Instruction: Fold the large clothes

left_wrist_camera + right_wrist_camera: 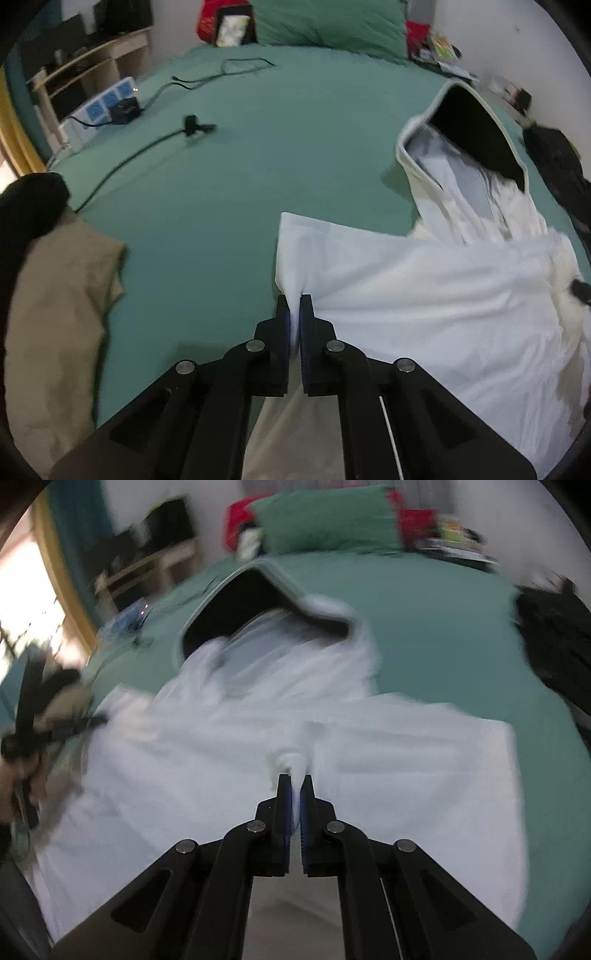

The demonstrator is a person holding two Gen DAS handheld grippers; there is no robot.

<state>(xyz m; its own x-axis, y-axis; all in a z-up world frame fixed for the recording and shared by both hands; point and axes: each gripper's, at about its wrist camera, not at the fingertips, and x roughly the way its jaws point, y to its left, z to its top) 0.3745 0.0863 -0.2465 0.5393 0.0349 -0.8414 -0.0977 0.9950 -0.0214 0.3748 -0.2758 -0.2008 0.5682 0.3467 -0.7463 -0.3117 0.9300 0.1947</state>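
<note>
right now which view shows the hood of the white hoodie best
The left wrist view: the hood is sharp there, its dark lining open, at upper right. The right wrist view shows the hood centred but motion-blurred.

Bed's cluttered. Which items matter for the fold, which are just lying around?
In play: white hooded garment; left claw and right claw, both shut on its fabric.

Lying about: tan garment; black cable; power strip; green pillow; black clothing.
</note>
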